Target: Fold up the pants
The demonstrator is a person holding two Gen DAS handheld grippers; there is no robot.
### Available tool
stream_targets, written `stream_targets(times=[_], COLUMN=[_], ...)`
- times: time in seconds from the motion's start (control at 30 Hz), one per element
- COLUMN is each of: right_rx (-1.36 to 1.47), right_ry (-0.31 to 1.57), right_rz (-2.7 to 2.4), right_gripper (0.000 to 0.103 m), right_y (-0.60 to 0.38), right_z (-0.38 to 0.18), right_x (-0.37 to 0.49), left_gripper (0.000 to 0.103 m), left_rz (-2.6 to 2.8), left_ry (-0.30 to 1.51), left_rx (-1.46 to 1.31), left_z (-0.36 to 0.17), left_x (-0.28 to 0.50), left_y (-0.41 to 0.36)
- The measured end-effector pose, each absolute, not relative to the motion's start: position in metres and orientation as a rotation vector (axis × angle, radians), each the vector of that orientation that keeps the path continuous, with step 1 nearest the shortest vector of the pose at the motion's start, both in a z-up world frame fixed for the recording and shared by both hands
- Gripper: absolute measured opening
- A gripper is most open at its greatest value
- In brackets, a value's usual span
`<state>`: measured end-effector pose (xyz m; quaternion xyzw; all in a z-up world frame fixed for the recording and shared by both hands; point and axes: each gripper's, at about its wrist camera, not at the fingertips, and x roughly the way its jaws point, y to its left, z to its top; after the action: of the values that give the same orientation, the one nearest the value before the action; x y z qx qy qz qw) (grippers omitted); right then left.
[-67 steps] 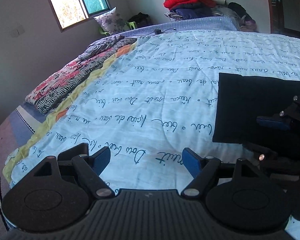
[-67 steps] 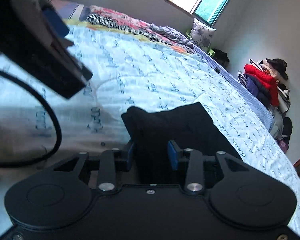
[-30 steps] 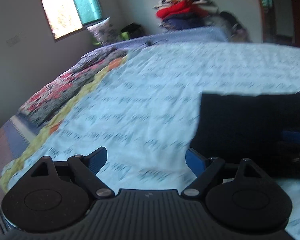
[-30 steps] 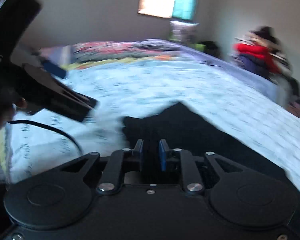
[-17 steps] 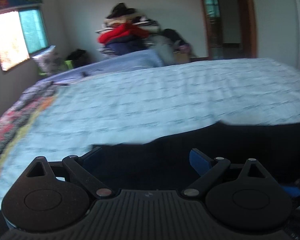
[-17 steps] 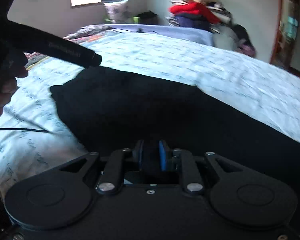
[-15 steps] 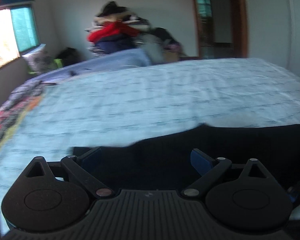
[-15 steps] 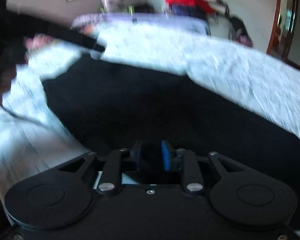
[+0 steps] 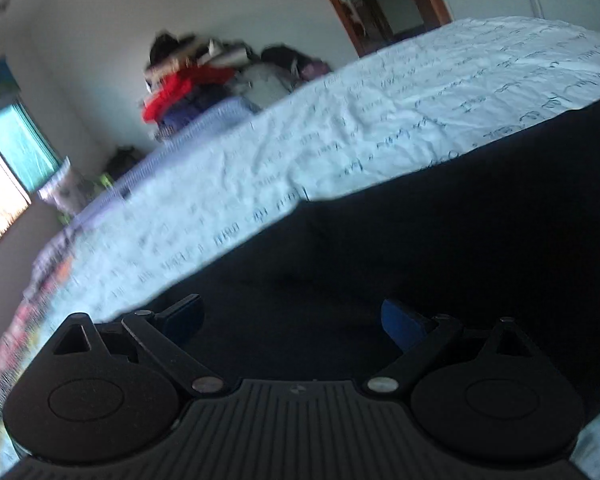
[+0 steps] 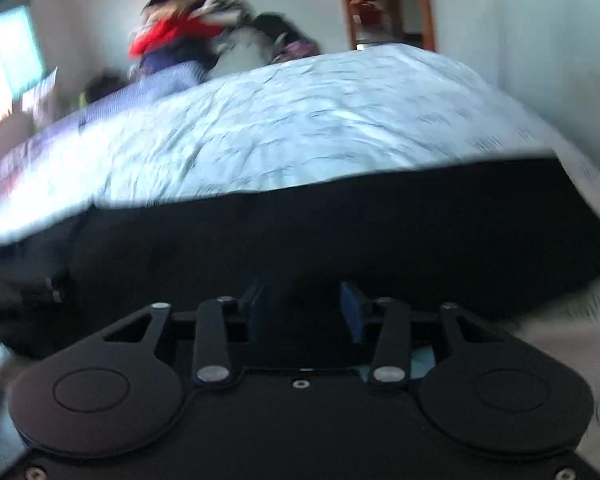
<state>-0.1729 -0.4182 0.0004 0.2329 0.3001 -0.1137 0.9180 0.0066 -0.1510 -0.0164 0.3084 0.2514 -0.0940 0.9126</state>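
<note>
Since earlier frames: right gripper (image 10: 302, 308) parted, pinch on black pants (image 9: 440, 248) released; left gripper (image 9: 292, 320) spread wide, swung over cloth. Pants flat on script-print bedsheet (image 9: 400, 112), filling 3–9 o'clock foreground. Step, likely: fold laid down. Next – regrip an edge or smooth. Clothes pile (image 10: 180, 36) 11 o'clock, doorway (image 10: 384, 4) 1 o'clock.

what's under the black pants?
The black pants lie spread on the light blue script-print bedsheet, which shows only along their far edge. Whatever is directly beneath the fabric is covered, so folds or layers underneath can't be seen.
</note>
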Motion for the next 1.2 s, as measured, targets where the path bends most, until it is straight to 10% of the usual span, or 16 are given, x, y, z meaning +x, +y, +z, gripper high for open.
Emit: stream_targets(times=[0.4, 1.0, 1.1, 1.2], right_rx=[1.065, 1.191, 1.1, 0.986], right_ry=[0.336, 0.182, 0.231, 0.277], right_rz=[-0.544, -0.558, -0.568, -0.573], right_gripper=[0.041, 0.042, 0.013, 0.009], right_y=[-0.526, -0.549, -0.549, -0.544], right_z=[-0.04, -0.05, -0.044, -0.035], right_x=[-0.266, -0.264, -0.255, -0.249], left_gripper=[0.098, 0.099, 0.099, 0.099], left_rz=[-0.237, -0.359, -0.463, -0.537], left_ry=[0.494, 0.613, 0.67, 0.706], left_rx=[0.574, 0.46, 0.414, 0.371], left_z=[0.013, 0.029, 0.036, 0.042], left_x=[-0.01, -0.01, -0.012, -0.011], left_y=[-0.173, -0.179, -0.193, -0.215])
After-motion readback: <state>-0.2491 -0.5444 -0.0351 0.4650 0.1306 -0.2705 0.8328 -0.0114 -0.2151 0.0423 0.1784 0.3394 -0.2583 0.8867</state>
